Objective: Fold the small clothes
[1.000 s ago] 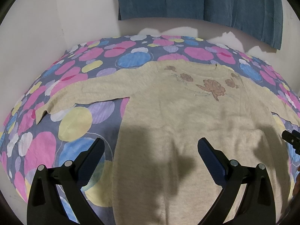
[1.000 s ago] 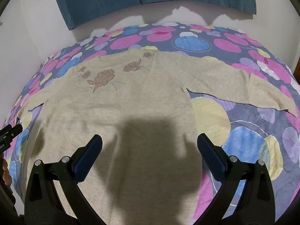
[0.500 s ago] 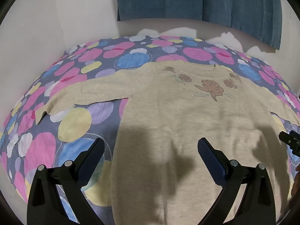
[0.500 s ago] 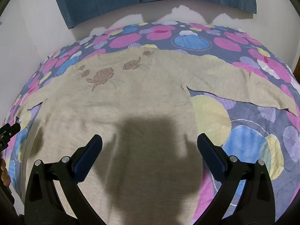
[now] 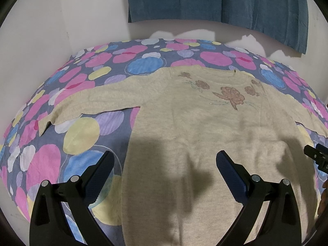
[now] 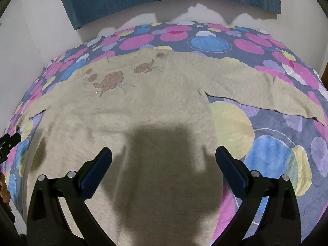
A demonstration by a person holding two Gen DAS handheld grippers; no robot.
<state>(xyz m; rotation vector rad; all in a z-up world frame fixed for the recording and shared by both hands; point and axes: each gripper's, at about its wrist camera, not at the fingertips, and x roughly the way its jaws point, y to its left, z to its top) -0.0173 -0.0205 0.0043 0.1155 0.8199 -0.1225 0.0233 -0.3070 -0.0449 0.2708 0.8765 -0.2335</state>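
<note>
Folding is not starting yet, I think. Left tool (image 5: pixel 164 164) is hanging wide apart, gripping nothing. Beige sweater (image 5: pixel 205 133) is lying flat on the spotty bedsheet (image 5: pixel 82 129), sleeves out. Right tool (image 6: pixel 164 160) is gaping too.

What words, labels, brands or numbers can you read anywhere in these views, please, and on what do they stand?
None can be read. The beige sweater carries only brown flower embroidery, no lettering; the spotted bedsheet, blue curtain and both tongs show no writing.
</note>
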